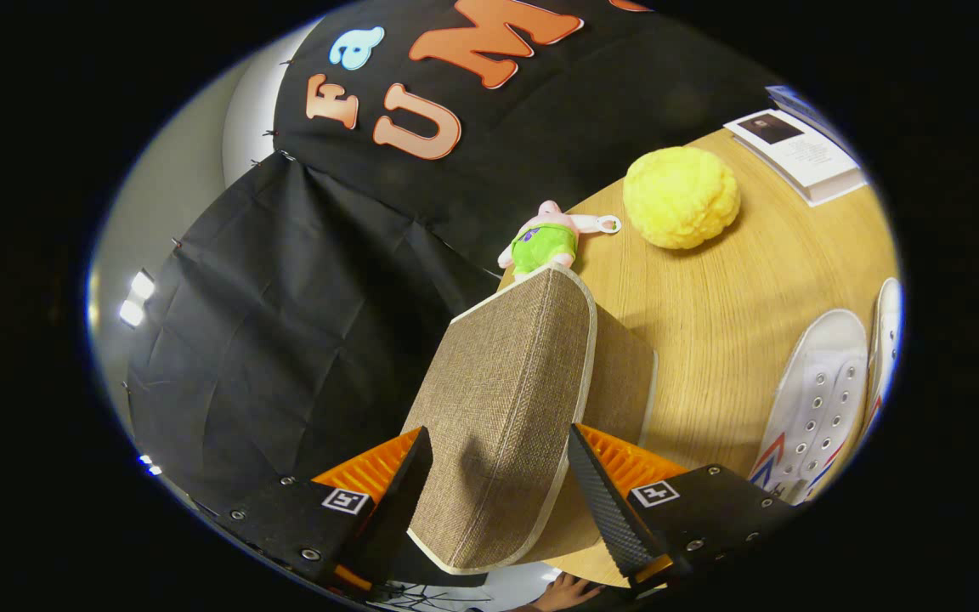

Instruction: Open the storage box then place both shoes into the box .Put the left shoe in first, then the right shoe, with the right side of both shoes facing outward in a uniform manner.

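My claw (498,476) is spread apart with the lid (502,408) of the storage box (625,374) between the fingers. Left fingertip (409,476) sits at the lid's left side, right fingertip (604,501) at its right edge; can't tell if either actually presses on the fabric, so I won't call it clamped. Lid is brown woven cloth with pale piping along the edge, tilted up and away from me, its far corner pointing toward the pink-and-green plush toy (545,238). Box body shows just behind the lid's right edge, resting on the wooden tabletop (710,314).

Shoes: two white sneakers (821,399) lie side by side right of the box, near the tabletop's edge, apart from the box with bare wood between. The nearer one shows eyelets and red-blue stripes.

Beyond the box: plush toy at the tabletop's back edge against the black cloth wall (285,323), yellow fuzzy ball (681,197) right of it, well clear of the lid. White booklets (800,153) at the far right corner. Open wood between ball, box and shoes. A hand (570,592) shows below the claw.
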`<state>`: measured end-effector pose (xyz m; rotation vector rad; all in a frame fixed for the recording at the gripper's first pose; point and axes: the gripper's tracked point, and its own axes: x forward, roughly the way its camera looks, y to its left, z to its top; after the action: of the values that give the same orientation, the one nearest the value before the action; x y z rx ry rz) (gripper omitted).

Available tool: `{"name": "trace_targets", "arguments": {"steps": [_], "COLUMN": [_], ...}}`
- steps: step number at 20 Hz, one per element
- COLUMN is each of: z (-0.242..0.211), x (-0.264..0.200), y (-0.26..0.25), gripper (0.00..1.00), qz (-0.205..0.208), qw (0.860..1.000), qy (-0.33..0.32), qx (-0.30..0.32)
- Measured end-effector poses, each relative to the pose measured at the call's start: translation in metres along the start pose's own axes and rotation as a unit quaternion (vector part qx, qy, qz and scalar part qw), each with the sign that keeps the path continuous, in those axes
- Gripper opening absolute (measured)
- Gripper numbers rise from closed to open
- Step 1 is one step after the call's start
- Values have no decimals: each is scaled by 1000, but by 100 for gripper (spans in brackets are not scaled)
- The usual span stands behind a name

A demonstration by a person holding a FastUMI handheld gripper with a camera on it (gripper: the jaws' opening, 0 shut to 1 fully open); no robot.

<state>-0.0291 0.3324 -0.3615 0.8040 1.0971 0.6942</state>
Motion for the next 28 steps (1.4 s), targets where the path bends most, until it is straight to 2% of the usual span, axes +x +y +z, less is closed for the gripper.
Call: {"name": "trace_targets", "arguments": {"steps": [5, 11, 14, 18, 20, 23, 25, 28], "z": [-3, 13, 19, 33, 31, 42, 37, 31], "x": [17, 6, -3, -21, -26, -36, -25, -22], "y": [-17, -8, -4, 16, 26, 42, 35, 38], "gripper": [96, 95, 87, 74, 73, 73, 73, 73], "qz": [33, 116, 128, 169, 183, 225, 208, 217], "qw": [997, 980, 978, 972, 973, 962, 967, 964], "qy": [2, -28, -45, -63, -66, -85, -76, -72], "qx": [69, 157, 155, 148, 128, 131, 127, 135]}}
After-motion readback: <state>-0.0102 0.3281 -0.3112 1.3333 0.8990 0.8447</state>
